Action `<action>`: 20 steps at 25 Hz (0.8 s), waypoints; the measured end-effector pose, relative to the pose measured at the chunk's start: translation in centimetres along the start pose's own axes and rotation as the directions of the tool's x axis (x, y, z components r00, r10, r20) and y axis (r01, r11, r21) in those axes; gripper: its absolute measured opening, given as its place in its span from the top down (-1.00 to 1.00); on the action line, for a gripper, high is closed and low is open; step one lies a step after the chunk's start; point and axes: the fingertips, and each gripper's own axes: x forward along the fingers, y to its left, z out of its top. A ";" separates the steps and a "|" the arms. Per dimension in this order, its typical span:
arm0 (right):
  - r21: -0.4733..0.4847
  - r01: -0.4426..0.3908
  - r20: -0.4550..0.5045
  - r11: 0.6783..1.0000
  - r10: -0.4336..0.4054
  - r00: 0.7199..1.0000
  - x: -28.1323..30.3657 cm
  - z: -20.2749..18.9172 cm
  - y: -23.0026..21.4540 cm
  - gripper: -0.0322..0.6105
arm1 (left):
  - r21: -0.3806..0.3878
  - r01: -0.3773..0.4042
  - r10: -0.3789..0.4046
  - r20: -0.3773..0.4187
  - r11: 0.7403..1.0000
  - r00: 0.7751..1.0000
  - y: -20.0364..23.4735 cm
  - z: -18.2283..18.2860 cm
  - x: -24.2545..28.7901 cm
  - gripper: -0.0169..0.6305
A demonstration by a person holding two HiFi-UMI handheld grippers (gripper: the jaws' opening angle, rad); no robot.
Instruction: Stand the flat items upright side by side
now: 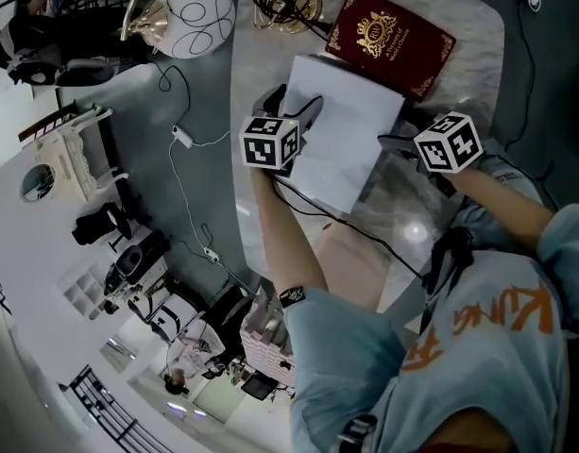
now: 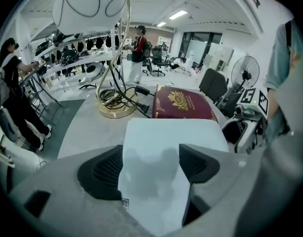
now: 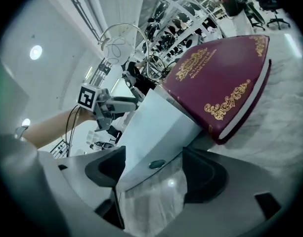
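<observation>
Two flat things lie on the table [image 1: 468,36], neither yet upright. At the left, the left gripper [image 2: 151,164] hangs over the near edge of the white folder [image 1: 341,130], jaws apart and clamping nothing. Beyond it, the red book [image 1: 388,43] seems to rest against the folder's far edge. At the right, the right gripper [image 3: 153,169] has its jaws spread either side of a folder corner. Tipping the folder up could drag or flip the book, and a corner-only grip on that smooth cover may slip.
</observation>
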 end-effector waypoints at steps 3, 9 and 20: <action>0.058 0.011 0.005 0.998 -0.011 1.000 0.3 0.2 -0.4 -0.21 | 0.016 0.030 -0.029 -0.055 0.999 0.998 0.9 -0.6 1.2 -0.23; 0.126 0.016 -0.001 0.992 -0.016 1.000 1.2 0.2 -0.9 -0.22 | -0.040 0.176 -0.180 -0.112 0.984 0.977 1.4 -1.0 2.5 -0.34; 0.163 0.037 -0.003 0.986 -0.037 0.999 1.4 0.4 -1.4 -0.15 | -0.123 0.232 -0.239 -0.039 0.965 0.970 1.0 -1.4 3.0 -0.30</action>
